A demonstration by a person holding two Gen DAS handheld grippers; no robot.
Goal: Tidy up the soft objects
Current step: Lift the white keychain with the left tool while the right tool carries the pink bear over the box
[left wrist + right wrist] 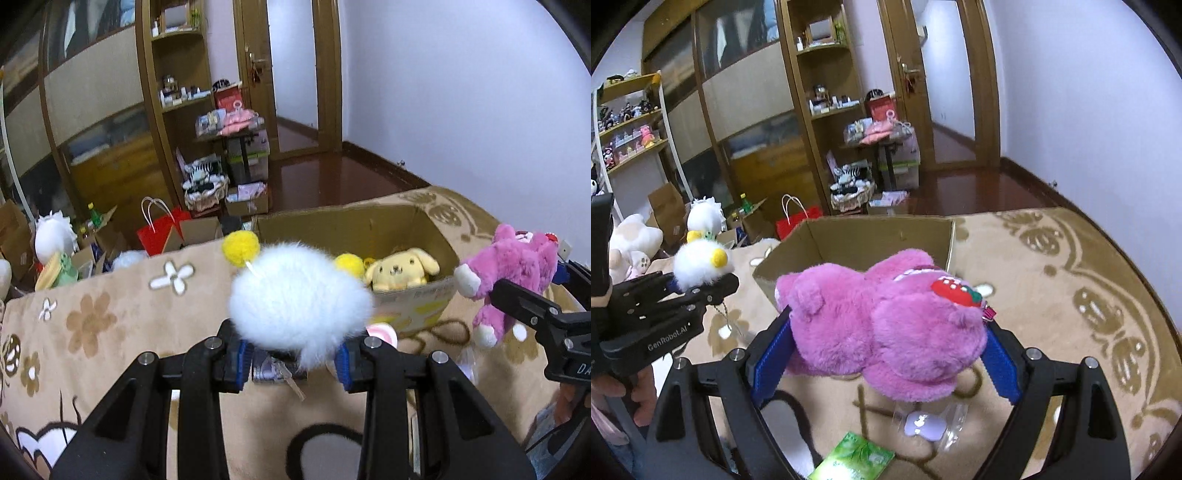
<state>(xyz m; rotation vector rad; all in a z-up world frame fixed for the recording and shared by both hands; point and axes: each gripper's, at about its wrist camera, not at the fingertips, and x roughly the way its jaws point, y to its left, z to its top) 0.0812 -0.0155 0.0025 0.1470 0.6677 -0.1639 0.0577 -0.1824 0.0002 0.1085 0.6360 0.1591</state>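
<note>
My left gripper (pixel 293 356) is shut on a white fluffy toy (pixel 299 295) with yellow pompoms, held above the beige blanket just in front of the open cardboard box (pixel 369 225). It also shows in the right wrist view (pixel 698 264). My right gripper (pixel 886 341) is shut on a pink plush bear (pixel 886 325) with a strawberry patch, held above the blanket before the cardboard box (pixel 875 236). The bear also shows at the right of the left wrist view (pixel 509 273). A yellow plush dog (pixel 400 267) lies inside the box.
A green packet (pixel 853 459) and a clear bag with a lilac item (pixel 925 424) lie on the blanket (pixel 1052 295) below the bear. Beyond the bed are a red paper bag (pixel 160 230), boxes, plush toys, a wicker basket (pixel 205 192) and wooden shelves.
</note>
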